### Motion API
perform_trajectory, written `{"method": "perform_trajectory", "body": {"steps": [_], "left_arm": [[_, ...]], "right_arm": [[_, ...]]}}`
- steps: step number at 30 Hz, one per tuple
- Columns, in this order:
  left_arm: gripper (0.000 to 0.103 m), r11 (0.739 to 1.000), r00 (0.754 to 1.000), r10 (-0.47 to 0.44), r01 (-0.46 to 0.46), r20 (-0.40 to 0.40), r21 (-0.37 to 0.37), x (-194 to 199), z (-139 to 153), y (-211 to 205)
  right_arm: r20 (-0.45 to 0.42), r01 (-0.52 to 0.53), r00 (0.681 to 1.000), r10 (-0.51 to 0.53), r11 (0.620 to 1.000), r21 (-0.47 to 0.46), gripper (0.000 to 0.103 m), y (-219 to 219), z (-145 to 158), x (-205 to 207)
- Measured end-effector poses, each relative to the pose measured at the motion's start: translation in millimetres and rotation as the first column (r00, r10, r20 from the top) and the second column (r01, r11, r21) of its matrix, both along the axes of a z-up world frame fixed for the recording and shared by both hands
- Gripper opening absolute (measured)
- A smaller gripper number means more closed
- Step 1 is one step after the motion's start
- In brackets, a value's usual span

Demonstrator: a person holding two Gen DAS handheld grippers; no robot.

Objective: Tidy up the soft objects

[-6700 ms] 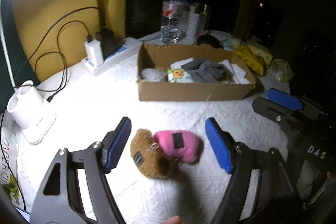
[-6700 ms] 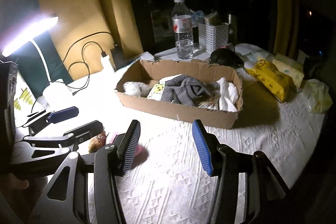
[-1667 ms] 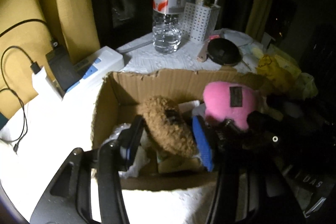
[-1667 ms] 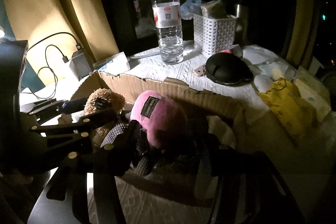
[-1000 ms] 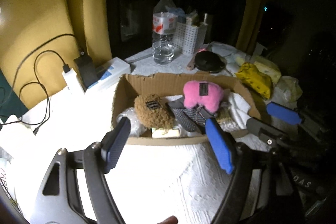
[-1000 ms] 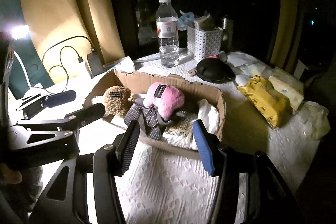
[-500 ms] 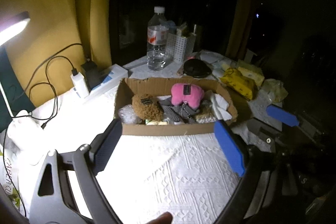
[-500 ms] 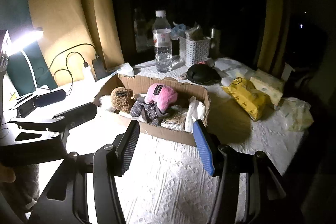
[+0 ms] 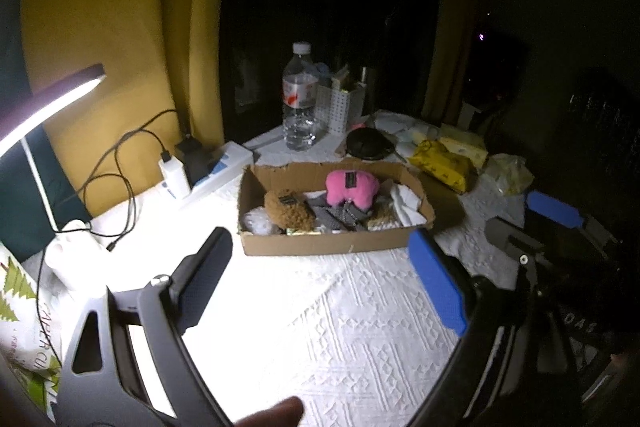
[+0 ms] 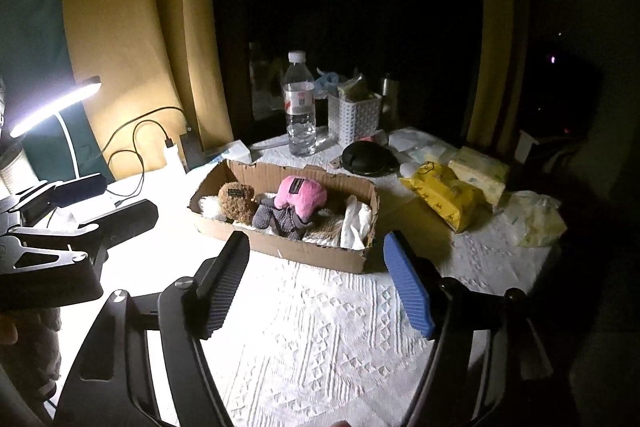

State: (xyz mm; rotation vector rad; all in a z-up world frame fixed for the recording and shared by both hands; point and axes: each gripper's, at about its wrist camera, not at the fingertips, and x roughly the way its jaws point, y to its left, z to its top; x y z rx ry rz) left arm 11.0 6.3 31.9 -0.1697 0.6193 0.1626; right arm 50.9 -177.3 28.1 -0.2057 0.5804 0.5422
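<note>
Grippers first: your left gripper [image 9: 320,291] has just been spreading and now stands wide with nothing between the pads; your right gripper [image 10: 316,291] has just been spreading too, jaws apart, nothing in them. Both hang above the white tablecloth [image 9: 320,327], short of the cardboard box [image 9: 332,247].

Pink plush [image 9: 351,188] and brown plush [image 9: 289,209] both sit inside the box, on the pile of grey and white cloth; brown at the left end, pink near the middle toward the back wall.

Left view only: your fingertip [image 9: 276,413] at the bottom edge, the lamp's white base [image 9: 74,261], your right gripper at the right edge.

Right view only: your left gripper at the left edge, plus a clearer look at the white basket [image 10: 354,121], water bottle [image 10: 299,105] and yellow packet [image 10: 442,195] behind the box.
</note>
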Motion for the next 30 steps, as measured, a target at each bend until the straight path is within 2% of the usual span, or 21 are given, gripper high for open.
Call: {"method": "perform_trajectory", "body": {"steps": [2,12,30], "left_arm": [[0.091,0.999,1.000,0.025,-0.026,0.007,0.020,-6.0,4.0,0.4],[0.091,1.000,0.999,0.014,-0.015,0.039,0.025,-19.5,15.4,3.6],[0.091,1.000,0.999,0.006,-0.008,0.038,0.031,-19.0,15.6,2.1]], "right_arm": [[0.008,0.004,1.000,-0.004,1.000,-0.001,0.073,-0.9,3.7,-4.7],[0.026,0.016,1.000,-0.016,1.000,0.000,0.074,-2.8,10.7,-16.5],[0.026,0.014,1.000,-0.014,1.000,-0.001,0.073,-1.3,12.6,-16.6]]}}
